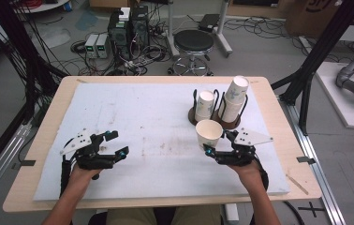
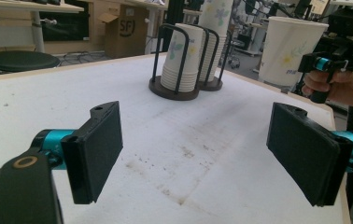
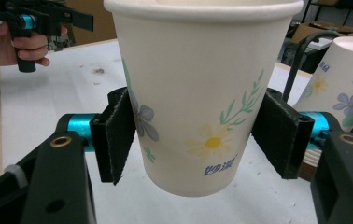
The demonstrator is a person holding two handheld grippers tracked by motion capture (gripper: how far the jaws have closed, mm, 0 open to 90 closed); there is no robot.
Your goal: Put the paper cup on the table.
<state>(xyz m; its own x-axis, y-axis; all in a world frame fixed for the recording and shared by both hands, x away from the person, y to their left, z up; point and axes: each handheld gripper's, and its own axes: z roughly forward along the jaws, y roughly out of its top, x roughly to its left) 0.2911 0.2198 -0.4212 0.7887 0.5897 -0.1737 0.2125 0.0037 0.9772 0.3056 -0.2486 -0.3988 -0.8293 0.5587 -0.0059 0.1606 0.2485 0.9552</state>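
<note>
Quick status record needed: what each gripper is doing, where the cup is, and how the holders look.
right gripper: shut on paper cup, upright, lifted off the mat
left gripper: open, nothing between its jaws
left holder: short cup stack
right holder: taller cup stack, leaning
surface: white mat, stained near the middle

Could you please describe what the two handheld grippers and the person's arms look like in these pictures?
Both the left gripper and the right gripper are black, pistol-style handheld tools with turquoise metal fittings behind flat, rectangular black pads. Each carries a grey three-cornered plate on top, dotted with small holes, and trails a black cable. The forearms are bare, with no sleeves in view.
</note>
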